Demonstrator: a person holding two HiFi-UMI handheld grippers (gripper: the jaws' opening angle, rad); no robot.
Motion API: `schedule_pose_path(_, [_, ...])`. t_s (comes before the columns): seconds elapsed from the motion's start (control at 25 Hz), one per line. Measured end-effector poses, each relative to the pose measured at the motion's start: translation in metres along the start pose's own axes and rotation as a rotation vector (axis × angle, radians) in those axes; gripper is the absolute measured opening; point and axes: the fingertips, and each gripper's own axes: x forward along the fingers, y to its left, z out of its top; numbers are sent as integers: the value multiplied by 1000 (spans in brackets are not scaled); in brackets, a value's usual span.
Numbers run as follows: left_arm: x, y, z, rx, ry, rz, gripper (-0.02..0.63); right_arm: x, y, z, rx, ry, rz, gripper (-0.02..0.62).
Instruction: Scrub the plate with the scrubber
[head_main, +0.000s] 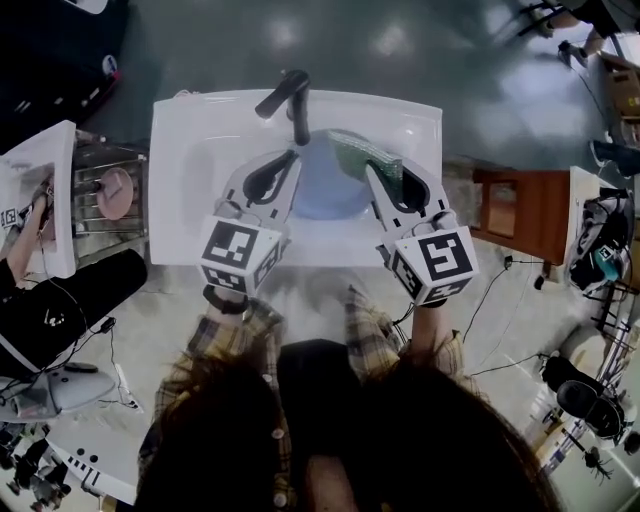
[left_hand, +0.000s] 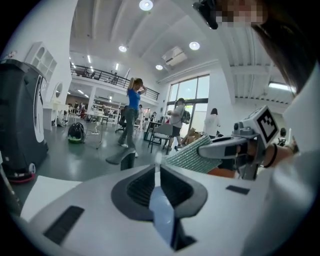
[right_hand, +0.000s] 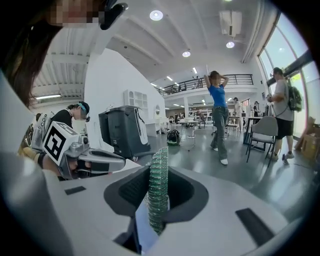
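Green scrubber (head_main: 365, 155) pinched in your right tongs (head_main: 375, 178) faces the blue plate (head_main: 325, 192) your left tongs (head_main: 288, 166) clamp steady.

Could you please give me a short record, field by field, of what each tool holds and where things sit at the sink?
Setting: white sink with a dark faucet
Left tool: shut on the blue plate, gripped at its rim
Right tool: shut on the green scrubber
Plate: over the sink
Scrubber: by the plate's right side; contact unclear
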Motion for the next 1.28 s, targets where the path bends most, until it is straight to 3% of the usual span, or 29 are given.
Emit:
schedule_pose_path(0.24, [28, 24, -63, -37, 103, 21, 21, 21, -13, -39, 40, 64, -12, 100])
schedule_pose_path(0.28, [33, 27, -74, -47, 121, 14, 39, 24, -15, -45, 47, 72, -14, 100])
schedule_pose_path(0.36, [42, 34, -95, -63, 162, 1, 136, 31, -17, -56, 59, 89, -15, 100])
schedule_pose_path(0.56, [66, 57, -143, -110, 253, -4, 173, 46, -22, -78, 71, 117, -9, 100])
schedule_pose_path(0.88, [86, 65, -198, -220, 386, -95, 175, 70, -38, -114, 105, 163, -23, 100])
schedule_pose_path(1.16, [89, 59, -217, -288, 460, -136, 164, 84, -42, -124, 72, 155, -19, 100])
schedule_pose_path(1.28, [88, 61, -220, -261, 483, -110, 91, 86, -45, -132, 40, 176, -28, 100])
